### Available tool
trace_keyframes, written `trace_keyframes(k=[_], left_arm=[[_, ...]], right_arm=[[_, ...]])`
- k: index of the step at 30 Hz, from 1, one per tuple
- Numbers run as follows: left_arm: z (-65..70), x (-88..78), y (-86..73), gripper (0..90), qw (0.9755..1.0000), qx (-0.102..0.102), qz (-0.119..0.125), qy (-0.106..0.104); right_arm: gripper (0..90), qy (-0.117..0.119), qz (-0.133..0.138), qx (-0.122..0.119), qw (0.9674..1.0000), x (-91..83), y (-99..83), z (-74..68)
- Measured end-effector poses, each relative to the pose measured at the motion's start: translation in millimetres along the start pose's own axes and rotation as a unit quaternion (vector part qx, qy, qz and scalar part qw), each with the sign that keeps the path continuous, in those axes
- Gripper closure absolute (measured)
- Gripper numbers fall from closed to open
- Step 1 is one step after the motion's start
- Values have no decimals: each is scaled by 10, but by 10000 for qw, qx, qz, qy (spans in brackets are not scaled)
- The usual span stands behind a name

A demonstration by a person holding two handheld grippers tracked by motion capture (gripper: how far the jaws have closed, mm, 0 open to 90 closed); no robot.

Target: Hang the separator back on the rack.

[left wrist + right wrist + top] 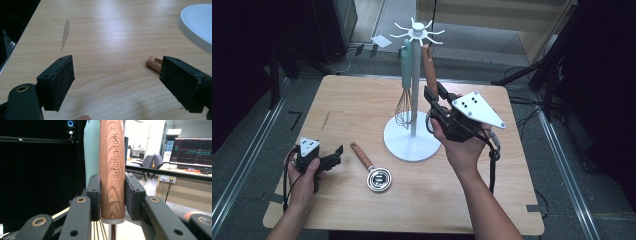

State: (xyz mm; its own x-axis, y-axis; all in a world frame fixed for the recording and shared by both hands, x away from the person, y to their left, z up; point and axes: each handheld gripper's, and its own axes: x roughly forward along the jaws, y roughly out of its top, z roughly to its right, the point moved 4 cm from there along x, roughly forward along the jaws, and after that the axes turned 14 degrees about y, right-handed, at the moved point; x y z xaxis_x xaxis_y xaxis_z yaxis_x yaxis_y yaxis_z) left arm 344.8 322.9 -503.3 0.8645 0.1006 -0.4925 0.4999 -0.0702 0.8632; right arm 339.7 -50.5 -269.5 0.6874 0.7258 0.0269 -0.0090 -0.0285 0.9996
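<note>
My right claw pinches the wooden handle at the rack, probably hooking it; next, release. Left claw spread, idle.

- High view: fixed above the near edge of the light wooden tabletop, looking forward and down; far enough back to take in the whole top, the white stand with a round base and hooked crown and some grey floor beyond.
- Left gripper view: low over the tabletop, facing along its own two black jaws, very near the wood; curved rim of the stand's base at upper right, shared with the high view.
- Right gripper view: level, looking outward between its jaws, pressed close to a striped wooden handle stamped "KITCHEN TOOL"; same handle seen from above beside the stand's pole.
</note>
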Motion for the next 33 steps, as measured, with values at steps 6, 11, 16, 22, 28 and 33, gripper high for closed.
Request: trace_keyframes(k=[6, 11, 16, 22, 28, 33], left_arm=[[-12, 1, 2, 134, 10000, -53, 13, 32], [-8, 2, 1, 134, 10000, -57, -4, 21], [-9, 5, -1, 134, 10000, -74, -15, 19], [-7, 7, -3, 134, 10000, -84, -27, 10], [-10, 8, -3, 134, 10000, -76, -33, 13], [-3, 8, -5, 134, 10000, -87, -44, 7]], right_arm=[[703, -75, -8, 5, 10000, 22, 16, -12], [703, -156, -52, -39, 9999, 39, 26, -28], [703, -251, -86, -118, 9996, 46, 16, -40], [703, -352, -109, -110, 9993, 21, 3, -14], [703, -387, -93, -70, 9992, 17, -25, 12], [702, -420, -116, -73, 9990, 37, -22, 9]])
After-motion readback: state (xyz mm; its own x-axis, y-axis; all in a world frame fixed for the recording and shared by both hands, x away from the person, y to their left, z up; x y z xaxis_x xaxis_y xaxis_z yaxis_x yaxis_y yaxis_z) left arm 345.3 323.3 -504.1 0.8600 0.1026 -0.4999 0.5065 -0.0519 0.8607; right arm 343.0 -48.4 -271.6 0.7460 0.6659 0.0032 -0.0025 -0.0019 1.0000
